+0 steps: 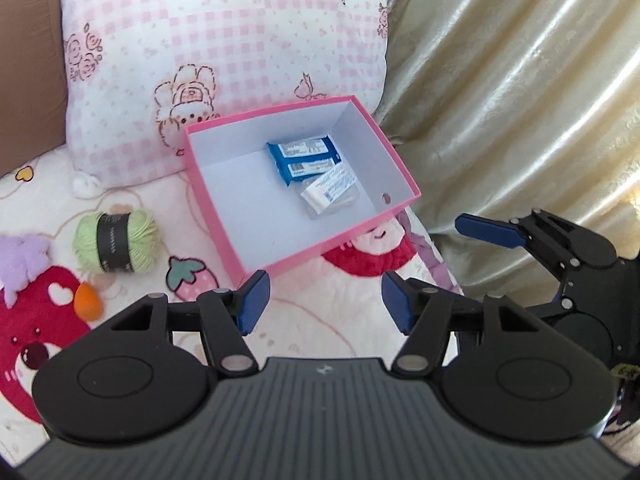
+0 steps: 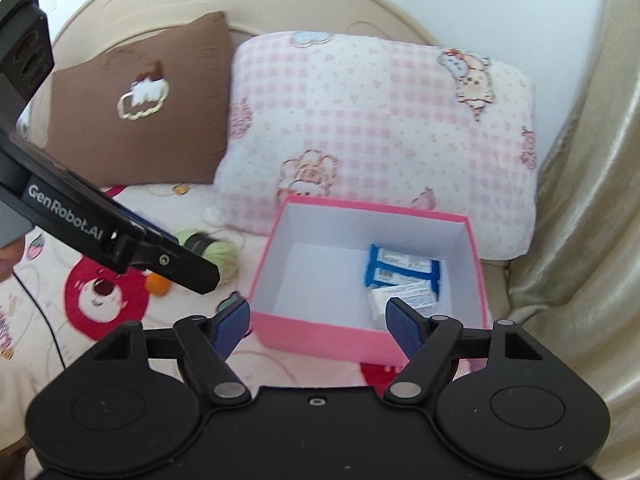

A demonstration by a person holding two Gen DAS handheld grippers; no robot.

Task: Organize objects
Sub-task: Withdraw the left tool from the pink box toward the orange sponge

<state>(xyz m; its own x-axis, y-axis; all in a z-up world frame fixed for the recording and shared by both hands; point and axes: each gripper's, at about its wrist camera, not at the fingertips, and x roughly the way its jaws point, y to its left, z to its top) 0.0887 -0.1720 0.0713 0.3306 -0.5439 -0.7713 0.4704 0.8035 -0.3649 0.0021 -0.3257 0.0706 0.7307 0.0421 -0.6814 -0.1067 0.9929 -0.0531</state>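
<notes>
Both the left gripper (image 1: 324, 304) and right gripper (image 2: 318, 326) are held released, nothing between them. The yarn ball (image 1: 116, 240) and what seems an orange sponge (image 1: 88, 300) lie on the bed (image 1: 320, 340) beside the pink box (image 1: 224, 220)'s left wall; the yarn could be rolled away by a glancing grip.

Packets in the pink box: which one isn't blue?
The white packet, lying nearest the box wall with the round hole; the two blue packets sit beside it, farther in.
</notes>
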